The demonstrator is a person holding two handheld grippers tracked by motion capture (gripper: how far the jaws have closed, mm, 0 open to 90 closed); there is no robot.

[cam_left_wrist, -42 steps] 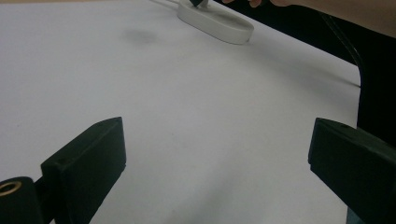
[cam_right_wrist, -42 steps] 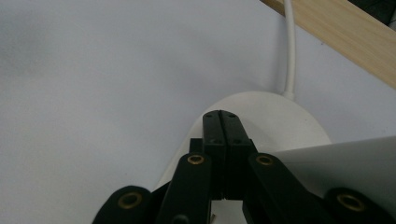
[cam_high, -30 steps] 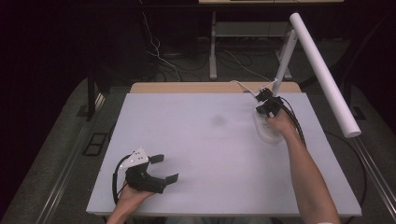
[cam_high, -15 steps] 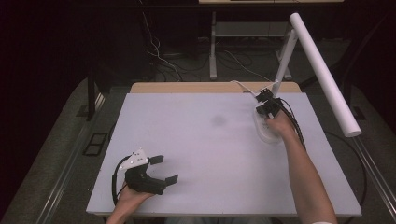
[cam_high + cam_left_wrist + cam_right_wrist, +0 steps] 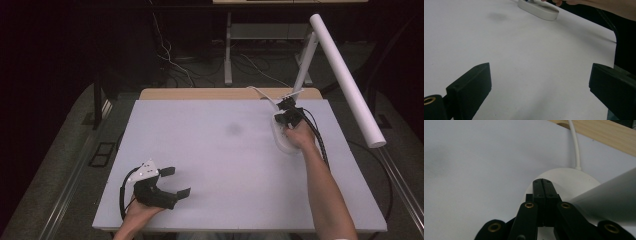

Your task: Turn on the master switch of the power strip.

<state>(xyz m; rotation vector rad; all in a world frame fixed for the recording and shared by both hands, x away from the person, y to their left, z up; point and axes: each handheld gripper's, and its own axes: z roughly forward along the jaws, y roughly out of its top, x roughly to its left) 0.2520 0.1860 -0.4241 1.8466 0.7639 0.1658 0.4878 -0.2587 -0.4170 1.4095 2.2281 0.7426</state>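
Right gripper [image 5: 543, 185]: fingers pressed flat together with nothing between them, tips resting over the white oval plastic lamp base [image 5: 574, 181], apparently pressing on its top surface. The base sits at the far right of the pale grey bench [image 5: 220, 165], near the wooden back edge [image 5: 599, 131]. A white power cord [image 5: 574, 145] runs from the base's rear over that edge. The slanted white stem [image 5: 303, 65] rises from the base to the long white tubular lamp head [image 5: 345, 80].

Left gripper [image 5: 172, 182]: fingers wide apart, empty, resting at the near left of the bench, well apart from the lamp.

Risk, as judged: the closed tips could slide off the smooth base, or push it sideways toward the bench edge. The tall head makes the lamp top-heavy; a hard push could tip it.

No brand, label or legible writing found.
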